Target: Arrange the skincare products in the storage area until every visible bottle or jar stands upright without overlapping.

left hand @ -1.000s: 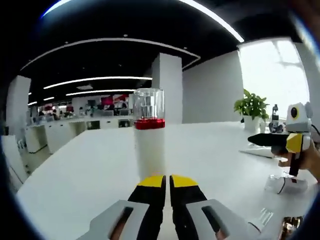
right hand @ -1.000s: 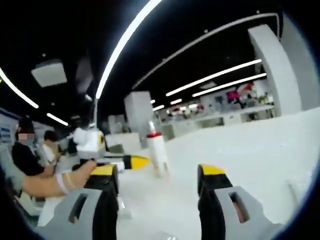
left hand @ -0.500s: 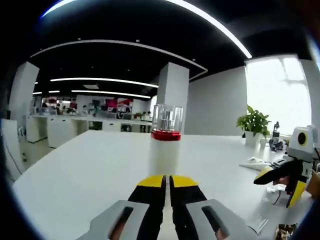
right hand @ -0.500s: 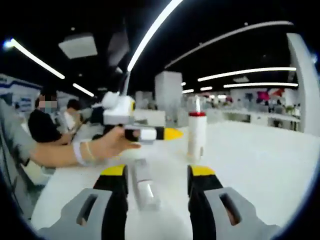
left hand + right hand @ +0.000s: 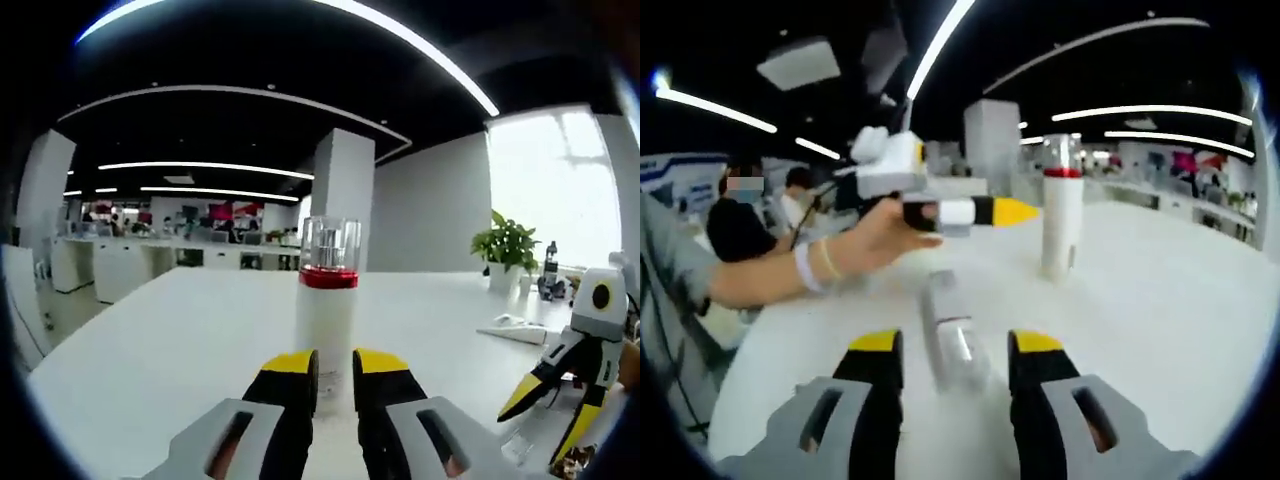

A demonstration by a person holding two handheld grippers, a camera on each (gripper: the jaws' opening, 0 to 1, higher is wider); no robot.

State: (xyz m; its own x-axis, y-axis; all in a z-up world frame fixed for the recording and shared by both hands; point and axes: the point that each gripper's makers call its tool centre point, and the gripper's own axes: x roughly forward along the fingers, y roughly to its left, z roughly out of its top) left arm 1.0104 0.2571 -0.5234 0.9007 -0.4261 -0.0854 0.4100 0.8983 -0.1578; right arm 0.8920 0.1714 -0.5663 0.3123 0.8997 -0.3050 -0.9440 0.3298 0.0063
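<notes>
so: white bottle with red band and clear cap stands upright on white table, just ahead of left gripper, jaws slightly parted, empty. lying clear bottle sits between right gripper spread jaws, not yet pinched. looks light, slick, rigid; grip mid-body.
</notes>
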